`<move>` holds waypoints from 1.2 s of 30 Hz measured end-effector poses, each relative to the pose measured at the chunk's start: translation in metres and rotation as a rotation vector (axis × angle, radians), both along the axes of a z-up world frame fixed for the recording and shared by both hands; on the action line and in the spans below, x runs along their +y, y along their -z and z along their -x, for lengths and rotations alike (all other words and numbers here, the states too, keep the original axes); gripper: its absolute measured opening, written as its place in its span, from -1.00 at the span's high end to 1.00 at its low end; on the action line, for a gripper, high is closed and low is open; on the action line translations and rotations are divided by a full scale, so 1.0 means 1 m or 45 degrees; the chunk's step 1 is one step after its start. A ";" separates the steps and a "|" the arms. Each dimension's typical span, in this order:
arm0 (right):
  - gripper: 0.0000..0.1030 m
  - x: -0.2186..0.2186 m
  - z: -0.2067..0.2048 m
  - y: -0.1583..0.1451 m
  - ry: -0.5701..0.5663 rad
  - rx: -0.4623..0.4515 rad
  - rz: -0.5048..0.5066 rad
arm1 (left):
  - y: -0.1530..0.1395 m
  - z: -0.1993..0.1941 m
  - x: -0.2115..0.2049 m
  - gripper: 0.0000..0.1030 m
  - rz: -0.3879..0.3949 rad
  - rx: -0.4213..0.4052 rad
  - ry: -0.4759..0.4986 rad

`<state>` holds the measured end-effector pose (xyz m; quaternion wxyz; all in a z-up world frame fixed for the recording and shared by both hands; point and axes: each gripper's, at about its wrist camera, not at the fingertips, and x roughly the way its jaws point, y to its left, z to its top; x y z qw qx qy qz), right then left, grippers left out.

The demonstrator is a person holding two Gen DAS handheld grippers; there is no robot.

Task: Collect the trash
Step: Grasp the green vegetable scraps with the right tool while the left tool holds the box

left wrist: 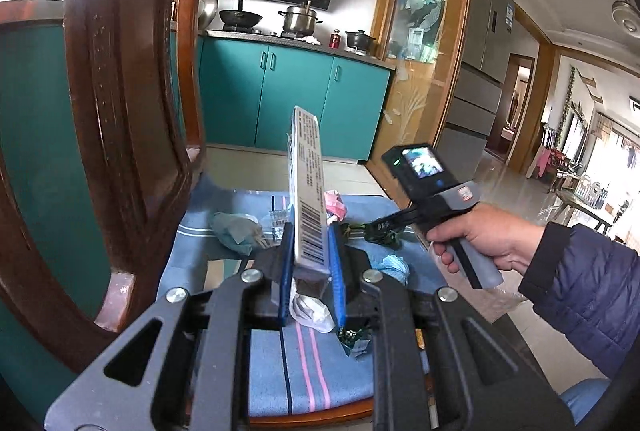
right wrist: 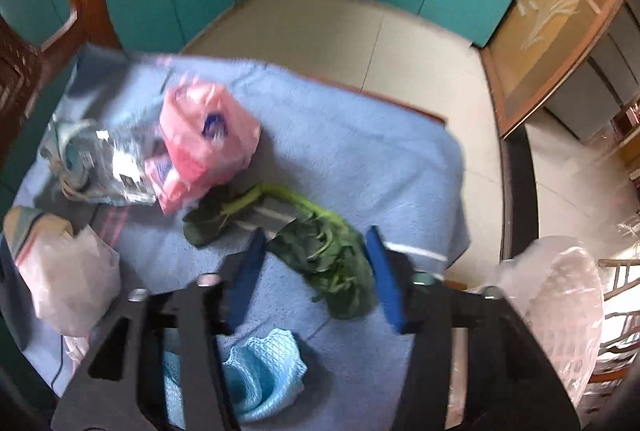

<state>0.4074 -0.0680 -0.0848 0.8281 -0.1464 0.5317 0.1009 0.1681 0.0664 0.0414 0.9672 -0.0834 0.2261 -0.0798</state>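
The left gripper [left wrist: 310, 263] clamps a flat white cardboard box with a printed barcode [left wrist: 307, 187], holding it on edge above the blue striped towel [left wrist: 288, 363] that covers the wooden chair seat. The right gripper [right wrist: 316, 271], held in a hand [left wrist: 484, 235], points down at a wilted dark green leafy vegetable [right wrist: 328, 259] lying on the towel — the leaves sit between its blue fingers [right wrist: 248, 271], though contact cannot be told. A crumpled pink plastic bag [right wrist: 204, 139] and a light blue cloth [right wrist: 260, 375] lie nearby.

Wooden chair seat [left wrist: 312, 418] under blue towel [right wrist: 360, 159]; on towel: pink bag [right wrist: 208, 135], green leaves [right wrist: 328, 255], light-blue cloth [right wrist: 260, 379], clear wrapper [right wrist: 116, 159].
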 end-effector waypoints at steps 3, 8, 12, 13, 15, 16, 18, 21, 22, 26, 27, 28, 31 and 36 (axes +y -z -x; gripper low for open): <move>0.77 0.001 0.003 0.004 0.000 -0.013 0.053 | 0.001 0.001 0.000 0.66 0.006 0.007 0.003; 0.87 -0.008 0.036 -0.026 -0.008 -0.143 -0.050 | -0.001 0.001 0.002 0.66 0.006 0.006 0.007; 0.88 -0.016 0.095 -0.068 -0.038 -0.312 -0.150 | -0.001 0.005 0.000 0.66 0.005 0.009 0.018; 0.88 -0.018 0.114 -0.079 -0.041 -0.361 -0.173 | -0.001 0.005 0.000 0.66 0.007 0.012 0.023; 0.88 -0.027 0.153 -0.099 -0.047 -0.460 -0.225 | -0.002 0.009 -0.002 0.66 0.008 0.018 0.039; 0.87 -0.031 0.170 -0.106 -0.048 -0.500 -0.250 | -0.004 0.013 -0.005 0.66 0.005 0.015 0.049; 0.87 -0.041 0.208 -0.117 -0.056 -0.597 -0.297 | -0.006 0.021 -0.010 0.66 -0.007 0.009 0.068; 0.87 -0.049 0.257 -0.124 -0.049 -0.707 -0.345 | -0.009 0.038 -0.019 0.66 -0.029 0.000 0.090; 0.87 -0.051 0.270 -0.125 -0.040 -0.731 -0.367 | -0.010 0.043 -0.022 0.66 -0.039 -0.004 0.098; 0.87 -0.056 0.302 -0.119 -0.032 -0.775 -0.448 | -0.008 0.055 -0.032 0.65 -0.083 0.010 0.093; 0.87 -0.055 0.306 -0.118 -0.040 -0.784 -0.437 | -0.005 0.056 -0.032 0.65 -0.081 0.022 0.096; 0.87 -0.053 0.307 -0.117 -0.046 -0.786 -0.432 | -0.002 0.057 -0.033 0.65 -0.079 0.031 0.097; 0.87 -0.052 0.310 -0.117 -0.053 -0.791 -0.443 | 0.004 0.063 -0.035 0.65 -0.087 0.047 0.078; 0.87 -0.057 0.309 -0.115 -0.030 -0.773 -0.472 | 0.006 0.064 -0.040 0.65 -0.128 0.041 0.063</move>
